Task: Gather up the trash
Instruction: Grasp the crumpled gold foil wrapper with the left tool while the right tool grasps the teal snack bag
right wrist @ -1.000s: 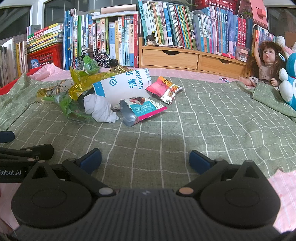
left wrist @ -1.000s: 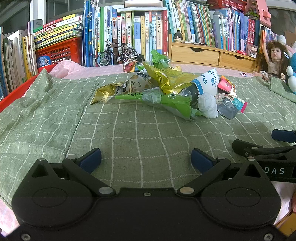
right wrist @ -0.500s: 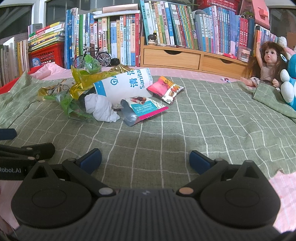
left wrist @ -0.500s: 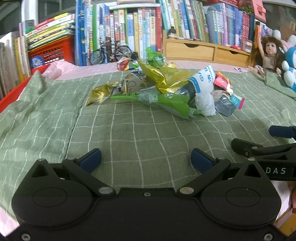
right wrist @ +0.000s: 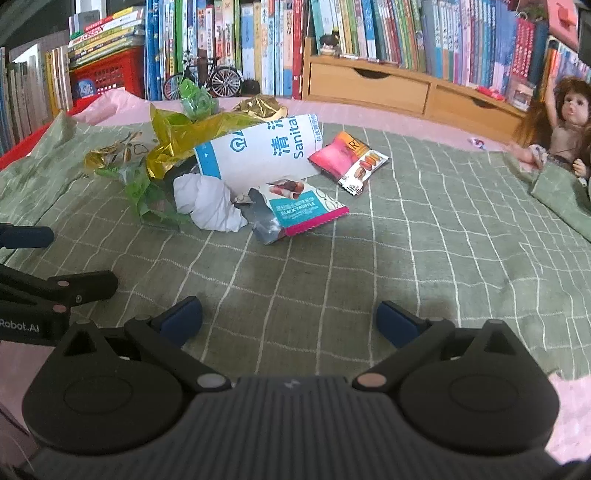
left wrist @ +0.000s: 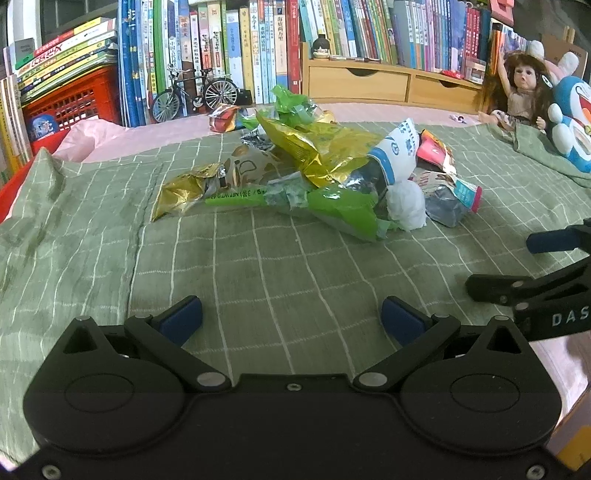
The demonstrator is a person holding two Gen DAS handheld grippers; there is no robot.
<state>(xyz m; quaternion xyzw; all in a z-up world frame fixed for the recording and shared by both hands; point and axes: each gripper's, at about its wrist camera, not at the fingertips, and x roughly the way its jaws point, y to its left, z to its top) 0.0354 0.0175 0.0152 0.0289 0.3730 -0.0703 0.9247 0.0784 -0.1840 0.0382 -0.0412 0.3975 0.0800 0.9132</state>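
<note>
While both tools hover low over it, green checked cloth (right wrist: 424, 236) spans the whole surface, w/ pink sheet (left wrist: 107, 138) showing past its far edge. Book row (right wrist: 369, 33) and wooden drawer unit (right wrist: 399, 86) form the backdrop; doll (left wrist: 519, 92) sits at far right. Trash pile (left wrist: 314, 177) lies mid-cloth, ahead of both grippers and apart from them. Left gripper (left wrist: 291, 319): jaws spread wide, nothing between them, cloth only. Right gripper (right wrist: 288, 319): jaws likewise wide, holding nothing. Pile items, large to small: white/blue Sanitary pack (right wrist: 258, 151) at centre; yellow foil bag (left wrist: 317, 147) draped over its left end; green wrapper (left wrist: 343, 214) at near left edge; teal truffle packet (right wrist: 295, 212) just right of white tissue wad (right wrist: 207, 203); pink snack pouch (right wrist: 347, 158) touching pack's right end.
</note>
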